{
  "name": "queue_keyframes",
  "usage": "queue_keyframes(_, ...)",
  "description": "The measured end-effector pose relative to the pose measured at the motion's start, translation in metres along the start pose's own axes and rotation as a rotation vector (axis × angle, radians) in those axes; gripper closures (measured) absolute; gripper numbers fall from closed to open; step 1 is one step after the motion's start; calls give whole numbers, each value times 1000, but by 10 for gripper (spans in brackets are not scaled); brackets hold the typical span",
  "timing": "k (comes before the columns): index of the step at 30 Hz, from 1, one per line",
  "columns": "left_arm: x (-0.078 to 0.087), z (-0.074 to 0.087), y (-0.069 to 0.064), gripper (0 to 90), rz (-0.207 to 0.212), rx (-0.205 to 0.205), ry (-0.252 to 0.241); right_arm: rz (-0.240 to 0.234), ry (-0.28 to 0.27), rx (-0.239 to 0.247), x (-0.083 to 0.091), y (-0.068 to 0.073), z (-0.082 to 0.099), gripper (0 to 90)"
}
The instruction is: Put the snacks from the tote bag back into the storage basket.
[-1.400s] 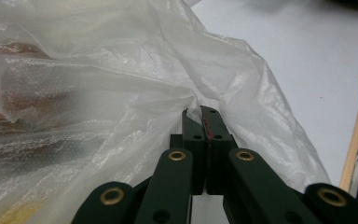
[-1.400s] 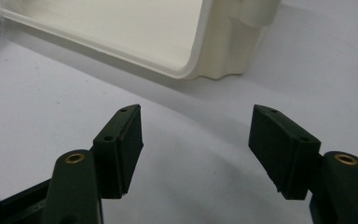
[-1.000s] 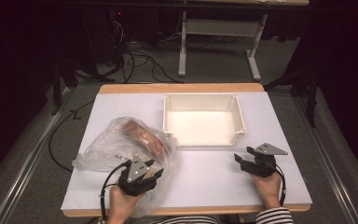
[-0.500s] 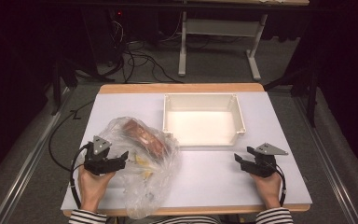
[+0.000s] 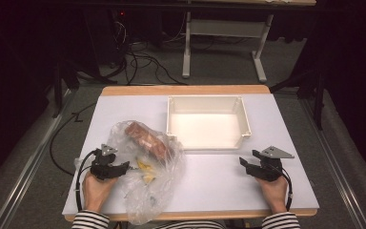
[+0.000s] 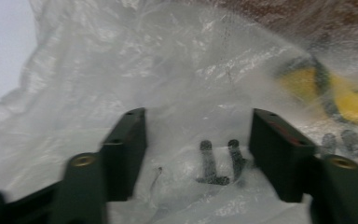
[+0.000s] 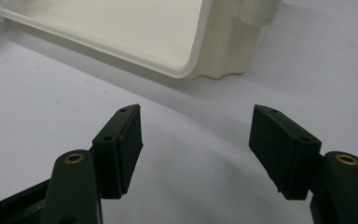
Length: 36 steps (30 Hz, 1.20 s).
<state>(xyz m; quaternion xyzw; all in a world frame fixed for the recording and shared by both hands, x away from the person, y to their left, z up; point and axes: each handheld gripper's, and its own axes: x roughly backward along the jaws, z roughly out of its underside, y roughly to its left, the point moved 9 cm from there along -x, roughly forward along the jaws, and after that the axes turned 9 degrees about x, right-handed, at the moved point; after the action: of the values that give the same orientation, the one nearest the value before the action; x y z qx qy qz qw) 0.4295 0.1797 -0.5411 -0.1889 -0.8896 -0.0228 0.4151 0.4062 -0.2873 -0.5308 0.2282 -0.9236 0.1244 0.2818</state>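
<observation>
The left gripper (image 6: 198, 154) has its fingers (image 6: 126, 154) apart, having just been closing, with the clear plastic bag (image 5: 147, 171) bunched between them but not visibly pinched. The right gripper (image 7: 198, 149) rests with its jaws wide and nothing between them, the cream tray (image 7: 135, 32) beyond its tips. I judge this the grasping step; next, close firmly on the film. Dark printed marks show between the left fingers, unreadable.

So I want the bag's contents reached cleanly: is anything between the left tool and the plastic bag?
Nothing visible. The left tool is right at the plastic bag, its jaws apart with crinkled film between them. The banana and a brown item lie inside, behind the film.
</observation>
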Motion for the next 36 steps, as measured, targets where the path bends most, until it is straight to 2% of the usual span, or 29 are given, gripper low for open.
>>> queue_keyframes(2,0,0,-1,600,11,-11,-2,-1,2,1,0,0,0,351)
queue_keyframes(3,1,1,-5,647,30,-37,-5,-1,6,7,-1,0,0,351)
queue_keyframes(4,1,1,-5,699,30,-37,-5,-1,11,17,-1,0,0,351)
queue_keyframes(5,1,1,-7,699,42,-45,-4,-1,11,17,-1,0,0,351)
queue_keyframes(6,1,2,-10,790,51,-55,-7,-3,14,11,-2,1,1,351)
queue_keyframes(9,1,2,-13,875,65,-61,-10,-7,23,12,-2,1,1,349)
queue_keyframes(10,1,2,-13,883,65,-61,-10,-7,23,12,-2,1,1,349)
queue_keyframes(11,1,3,-17,888,90,-63,-16,-10,31,10,-3,1,1,350)
queue_keyframes(14,2,6,-25,894,123,-82,-21,-29,28,12,-4,2,1,372)
queue_keyframes(18,5,11,-40,895,147,-125,-19,-55,32,27,-3,5,1,383)
queue_keyframes(19,5,11,-40,895,147,-125,-19,-55,32,27,-3,5,1,383)
queue_keyframes(20,5,13,-48,895,166,-138,-19,-59,38,33,-4,6,1,389)
queue_keyframes(23,6,15,-55,895,180,-146,-24,-54,46,34,-4,6,2,397)
queue_keyframes(24,6,16,-62,895,199,-151,-31,-40,31,17,-4,3,1,436)
queue_keyframes(26,5,17,-69,896,214,-156,-39,-38,32,-7,-3,1,1,435)
queue_keyframes(29,5,17,-74,895,218,-153,-55,-26,30,-3,-3,0,0,420)
queue_keyframes(32,4,16,-80,894,228,-147,-73,-43,35,-4,-3,5,-1,414)
queue_keyframes(33,3,16,-81,894,222,-145,-79,-68,30,1,-2,12,-3,410)
queue_keyframes(36,2,18,-81,893,230,-122,-97,-94,13,20,-4,24,-10,410)
